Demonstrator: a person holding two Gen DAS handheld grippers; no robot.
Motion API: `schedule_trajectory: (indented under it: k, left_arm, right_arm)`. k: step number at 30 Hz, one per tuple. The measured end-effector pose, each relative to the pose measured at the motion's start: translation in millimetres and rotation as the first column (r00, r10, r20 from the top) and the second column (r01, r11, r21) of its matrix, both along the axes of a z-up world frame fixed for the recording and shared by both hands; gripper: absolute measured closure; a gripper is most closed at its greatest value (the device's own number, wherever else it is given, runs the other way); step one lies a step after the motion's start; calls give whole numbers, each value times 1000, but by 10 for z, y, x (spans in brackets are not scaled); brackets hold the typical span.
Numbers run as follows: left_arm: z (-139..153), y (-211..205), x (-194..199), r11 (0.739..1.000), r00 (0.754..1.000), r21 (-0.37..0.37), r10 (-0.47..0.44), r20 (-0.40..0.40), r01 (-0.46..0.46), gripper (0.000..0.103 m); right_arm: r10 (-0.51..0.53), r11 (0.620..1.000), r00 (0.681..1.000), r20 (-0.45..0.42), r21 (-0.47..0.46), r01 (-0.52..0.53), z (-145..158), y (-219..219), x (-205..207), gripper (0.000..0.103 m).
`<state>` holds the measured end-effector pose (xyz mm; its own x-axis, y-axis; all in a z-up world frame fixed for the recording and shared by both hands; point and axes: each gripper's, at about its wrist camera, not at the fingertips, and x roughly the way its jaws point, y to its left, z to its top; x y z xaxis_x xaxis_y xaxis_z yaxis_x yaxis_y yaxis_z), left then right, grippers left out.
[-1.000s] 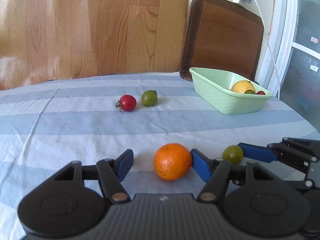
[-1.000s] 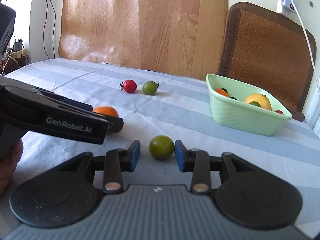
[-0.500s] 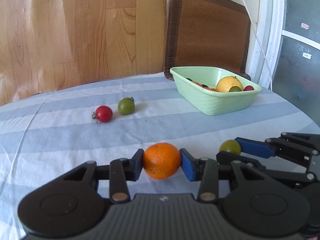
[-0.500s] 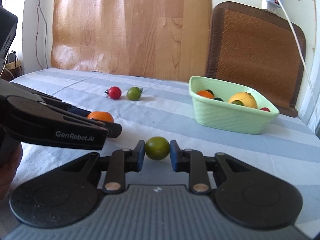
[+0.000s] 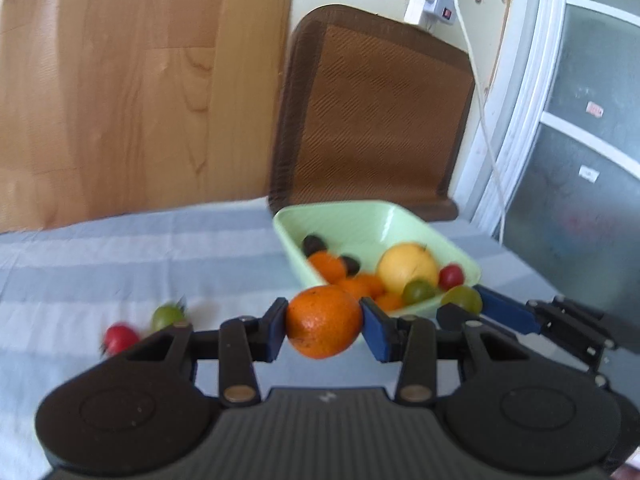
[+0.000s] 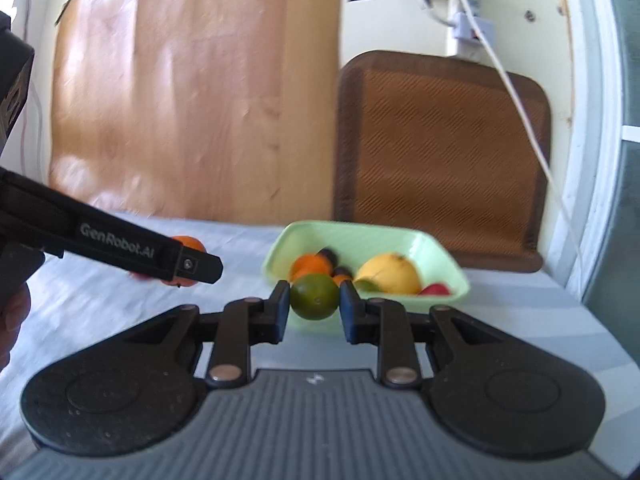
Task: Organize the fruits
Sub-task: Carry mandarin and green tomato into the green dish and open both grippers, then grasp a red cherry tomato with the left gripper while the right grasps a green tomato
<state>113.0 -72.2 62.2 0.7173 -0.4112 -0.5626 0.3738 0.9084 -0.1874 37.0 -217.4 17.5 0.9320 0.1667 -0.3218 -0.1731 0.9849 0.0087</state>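
Note:
My left gripper (image 5: 323, 326) is shut on an orange mandarin (image 5: 323, 322), held above the striped tablecloth just short of the light green basket (image 5: 360, 220). My right gripper (image 6: 314, 304) is shut on a small green fruit (image 6: 314, 297), also lifted, in front of the same basket (image 6: 360, 236). In the left wrist view the right gripper's blue fingers (image 5: 504, 312) show at the right with the green fruit (image 5: 462, 299). In the right wrist view the left gripper's arm (image 6: 116, 244) crosses from the left with the mandarin (image 6: 188, 245) behind it. The basket holds several fruits, among them a yellow one (image 5: 408, 266).
A red tomato (image 5: 119, 338) and a green tomato (image 5: 168, 316) lie on the tablecloth (image 5: 120, 264) at the left. A brown chair back (image 5: 372, 120) stands behind the basket. A white cable (image 5: 480, 100) hangs by the window frame at the right. A hand (image 6: 12, 320) shows at the left edge.
Both grippers closed on their fruits, the left on the mandarin, the right on the green fruit. Both then lifted them off the cloth and carried them toward the basket, which looms larger.

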Motion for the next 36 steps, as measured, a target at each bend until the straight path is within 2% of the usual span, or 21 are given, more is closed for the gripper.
schedule_trajectory:
  k: [4,9,13,17,20,23,26,29,32,36]
  left_arm:
    - [53,-241,382,999,999,-23,-47,-6,47,64]
    - [-101,-466,813,996,993,-47,-76,-88,72,62]
    - [-139,-498,923,996,993,-58,-69,-91,64,57]
    - [18,-223,855,996,998,-85,-30,-51,26,57]
    - [193,224,675,994,999,-105,37,10,-36,57]
    - [259,745,468,986,990,-106,132,46,-126,56]
    - [170,1175,279,974,974,-52,221,53,-219,56]
    - [-64,1409,184,972,973,-58,228,-12,-229,56]
    - [-297,1360,121,980,980,-5,198,-27,-198,55]
    - [-532,1183,141,979,988,133,157,2,-156,55]
  right_arm:
    - [-16,999,1000,-9,33,16,18,-113,269,74]
    - [9,1000,1000,-28,17,-9,-111,-17,505,73]
    - [-5,1000,1000,-29,18,6,-155,-66,515,72]
    - [-60,995,998,10,75,59,-98,-186,432,72]
    - [-105,988,994,24,119,102,-80,-273,350,72]
    - [-129,975,991,35,184,121,-27,-313,252,72]
    - [-51,972,998,29,229,43,59,-219,202,72]
    - [108,974,994,-8,202,-105,104,108,250,72]
    - [242,961,966,-91,162,-225,75,529,418,72]
    - [283,949,936,-208,200,-242,-20,903,824,72]
